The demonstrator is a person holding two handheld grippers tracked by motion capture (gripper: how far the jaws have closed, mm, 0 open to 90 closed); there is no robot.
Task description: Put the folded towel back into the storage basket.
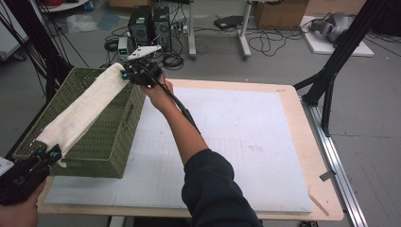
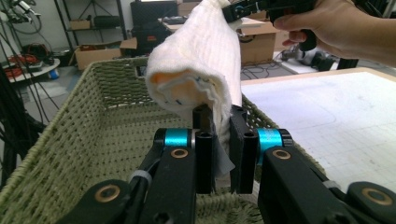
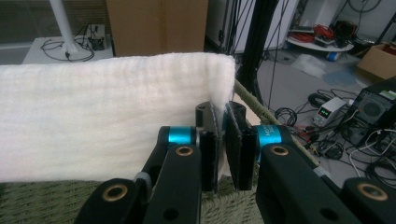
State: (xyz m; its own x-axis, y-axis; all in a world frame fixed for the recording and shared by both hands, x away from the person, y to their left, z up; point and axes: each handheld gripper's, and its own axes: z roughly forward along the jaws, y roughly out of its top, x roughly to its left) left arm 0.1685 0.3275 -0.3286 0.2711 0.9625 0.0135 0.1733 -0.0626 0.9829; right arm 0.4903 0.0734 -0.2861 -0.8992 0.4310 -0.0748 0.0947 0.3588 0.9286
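A long cream cloth (image 1: 87, 109) hangs stretched over the green woven basket (image 1: 113, 137) at the table's left. My left gripper (image 1: 47, 153) is shut on the cloth's near end, by the basket's front corner. My right gripper (image 1: 126, 74) is shut on the far end, above the basket's back right corner. In the left gripper view the cloth (image 2: 201, 60) rolls up from my left gripper (image 2: 223, 121) toward the other hand. In the right gripper view the cloth (image 3: 107, 116) spreads left from my right gripper (image 3: 220, 116), with basket weave (image 3: 42, 205) below.
The basket stands on a white gridded mat (image 1: 236, 142) on a wooden table (image 1: 302, 118). Computer towers (image 1: 149, 26), cables and cardboard boxes (image 1: 279, 14) sit on the floor beyond. Black frame legs (image 1: 331, 71) stand at the table's right.
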